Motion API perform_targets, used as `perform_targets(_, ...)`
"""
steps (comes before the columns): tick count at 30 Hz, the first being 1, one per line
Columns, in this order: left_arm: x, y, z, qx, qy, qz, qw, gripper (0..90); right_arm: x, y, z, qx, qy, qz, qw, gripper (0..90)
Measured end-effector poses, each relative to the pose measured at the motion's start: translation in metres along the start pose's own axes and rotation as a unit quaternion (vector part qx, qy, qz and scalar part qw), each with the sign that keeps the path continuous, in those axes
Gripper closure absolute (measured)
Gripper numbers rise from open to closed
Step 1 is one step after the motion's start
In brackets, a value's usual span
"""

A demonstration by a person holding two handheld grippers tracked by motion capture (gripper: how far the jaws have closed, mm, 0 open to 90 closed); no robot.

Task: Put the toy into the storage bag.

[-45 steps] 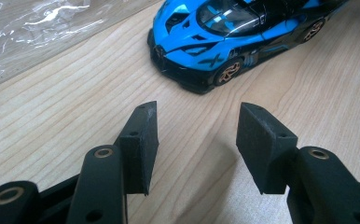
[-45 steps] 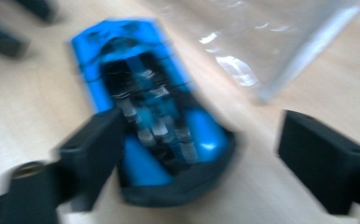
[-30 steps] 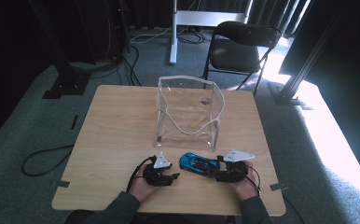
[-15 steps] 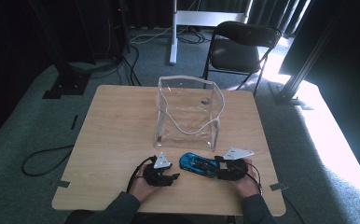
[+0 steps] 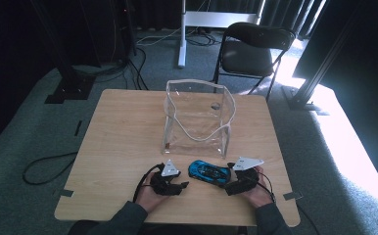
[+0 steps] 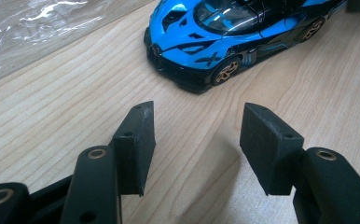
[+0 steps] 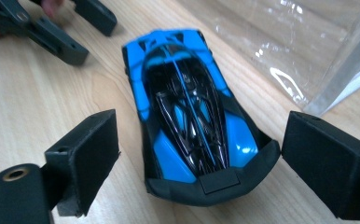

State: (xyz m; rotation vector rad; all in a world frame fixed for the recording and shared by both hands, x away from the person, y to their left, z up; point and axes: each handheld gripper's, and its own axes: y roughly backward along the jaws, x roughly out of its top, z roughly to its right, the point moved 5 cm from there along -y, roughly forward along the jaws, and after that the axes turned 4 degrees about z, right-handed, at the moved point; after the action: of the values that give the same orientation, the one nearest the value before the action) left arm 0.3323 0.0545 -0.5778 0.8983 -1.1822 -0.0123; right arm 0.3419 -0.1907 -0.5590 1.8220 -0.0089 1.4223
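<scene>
A blue and black toy sports car [image 5: 208,172] sits on the wooden table [image 5: 123,147] near its front edge, just in front of a clear plastic zip bag [image 5: 197,117] that stands open. My right gripper [image 5: 232,183] is open, its jaws on either side of the car's rear end [image 7: 201,140] without touching it. Left of the car my left gripper [image 5: 179,186] is open and holds nothing; the car's nose [image 6: 215,42] lies a short way beyond its jaws.
A black folding chair [image 5: 253,49] stands behind the table's far right corner. White desk legs [image 5: 211,19] and cables lie on the carpet farther back. A black cable [image 5: 45,166] loops on the floor at the left.
The right gripper has edged forward along the car's rear. The left gripper and the car have stayed put.
</scene>
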Motion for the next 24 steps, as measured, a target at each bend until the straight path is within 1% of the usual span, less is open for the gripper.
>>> perform_targets(1,0.000,0.000,0.000,0.000,0.001,0.000,1.0000,45.7,-0.002,-0.002,0.000,0.002,0.004,-0.003,1.0000,10.1)
perform_targets(4,0.000,0.000,0.000,0.000,0.001,0.000,1.0000,45.6,-0.005,-0.008,-0.001,-0.008,0.023,-0.020,0.9995,10.1)
perform_targets(5,0.000,0.000,0.000,0.000,0.001,0.000,1.0000,45.7,-0.006,-0.010,-0.002,-0.007,0.026,-0.023,0.9994,10.1)
perform_targets(6,0.000,0.000,0.000,0.000,0.001,0.000,1.0000,45.7,-0.006,-0.011,-0.002,-0.012,0.031,-0.027,0.9991,10.2)
perform_targets(7,0.000,0.000,0.000,0.000,0.001,0.001,1.0000,45.6,-0.007,-0.013,-0.003,-0.019,0.039,-0.034,0.9985,11.1)
perform_targets(8,0.000,0.000,0.000,0.000,0.001,0.000,1.0000,45.7,-0.009,-0.014,-0.003,-0.020,0.047,-0.041,0.9978,13.1)
perform_targets(9,0.000,0.000,0.000,0.000,0.000,0.000,1.0000,45.6,-0.011,-0.015,-0.003,-0.031,0.057,-0.041,0.9970,17.0)
perform_targets(10,0.000,0.000,0.000,0.000,0.000,0.000,1.0000,45.5,-0.012,-0.014,-0.003,-0.036,0.064,-0.042,0.9964,17.4)
perform_targets(16,0.000,0.000,0.000,-0.001,0.004,0.001,1.0000,45.4,-0.010,-0.004,-0.002,-0.006,0.043,-0.018,0.9989,22.3)
perform_targets(18,0.000,0.000,0.000,-0.002,0.005,0.001,1.0000,45.4,-0.006,0.002,-0.004,0.001,0.035,0.001,0.9994,24.6)
perform_targets(22,0.000,0.000,0.000,-0.001,0.003,0.000,1.0000,45.3,-0.007,0.002,-0.006,-0.010,0.055,0.002,0.9984,23.4)
perform_targets(24,0.000,0.000,0.000,-0.002,0.004,0.001,1.0000,45.2,-0.010,-0.001,-0.005,-0.011,0.056,-0.007,0.9983,21.5)
